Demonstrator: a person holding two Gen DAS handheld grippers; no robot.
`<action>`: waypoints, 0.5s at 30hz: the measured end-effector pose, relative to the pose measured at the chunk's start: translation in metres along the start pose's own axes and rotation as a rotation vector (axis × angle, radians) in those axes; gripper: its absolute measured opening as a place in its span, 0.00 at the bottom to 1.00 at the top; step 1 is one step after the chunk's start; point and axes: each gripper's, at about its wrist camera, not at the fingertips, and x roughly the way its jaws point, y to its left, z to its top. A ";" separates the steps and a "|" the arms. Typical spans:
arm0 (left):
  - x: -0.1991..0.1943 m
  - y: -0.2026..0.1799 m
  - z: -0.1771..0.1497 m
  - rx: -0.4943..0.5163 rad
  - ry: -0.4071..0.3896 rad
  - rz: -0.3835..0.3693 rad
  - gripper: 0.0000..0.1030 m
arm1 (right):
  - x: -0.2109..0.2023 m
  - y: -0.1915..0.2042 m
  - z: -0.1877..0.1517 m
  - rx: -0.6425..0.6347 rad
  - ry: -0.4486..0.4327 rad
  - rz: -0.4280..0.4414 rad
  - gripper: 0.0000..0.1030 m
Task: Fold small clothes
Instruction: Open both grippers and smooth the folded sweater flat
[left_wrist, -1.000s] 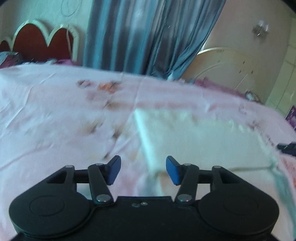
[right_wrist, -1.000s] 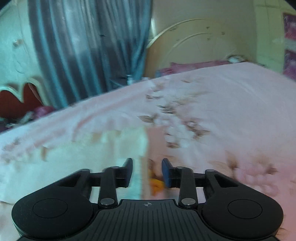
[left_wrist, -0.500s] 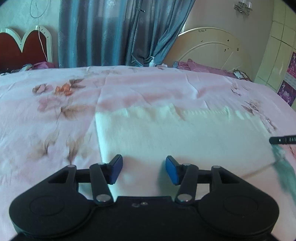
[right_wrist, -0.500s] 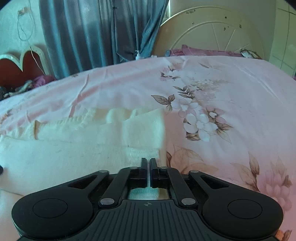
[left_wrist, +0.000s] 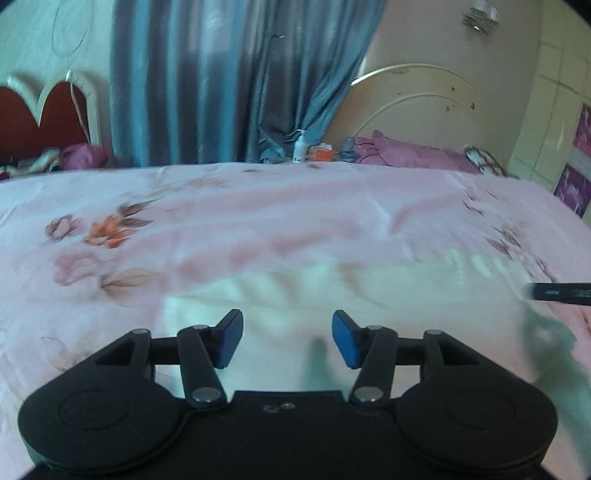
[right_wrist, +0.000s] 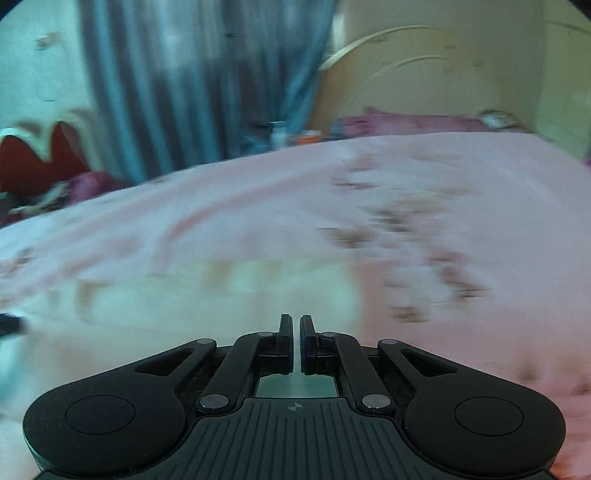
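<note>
A cream knitted garment (left_wrist: 332, 295) lies spread on the pink floral bedsheet (left_wrist: 258, 214); it also shows in the right wrist view (right_wrist: 184, 306), blurred. My left gripper (left_wrist: 287, 338) is open above the garment's near left part, jaws wide apart and empty. My right gripper (right_wrist: 295, 343) is shut at the garment's near right edge, with pale cloth showing between and behind the fingers. Its tip (left_wrist: 557, 292) shows at the right edge of the left wrist view.
Blue curtains (left_wrist: 229, 81) hang behind the bed. A cream arched headboard (left_wrist: 417, 110) and purple bedding (left_wrist: 406, 151) stand at the far right, a red headboard (left_wrist: 40, 118) at the far left. Small bottles (left_wrist: 301, 147) sit beyond the far bed edge.
My right gripper closed on the garment's right edge half a second ago and stays shut. Both views have lifted and blurred with motion. The left gripper stays open.
</note>
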 end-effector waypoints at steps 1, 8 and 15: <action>0.000 -0.012 -0.003 0.000 0.002 -0.015 0.51 | 0.004 0.016 -0.003 -0.028 0.001 0.026 0.39; -0.001 -0.033 -0.026 0.007 0.026 -0.019 0.50 | 0.011 0.072 -0.026 -0.189 0.017 0.162 0.46; -0.025 0.003 -0.049 0.027 0.025 0.064 0.49 | -0.001 0.001 -0.027 -0.095 0.024 -0.080 0.44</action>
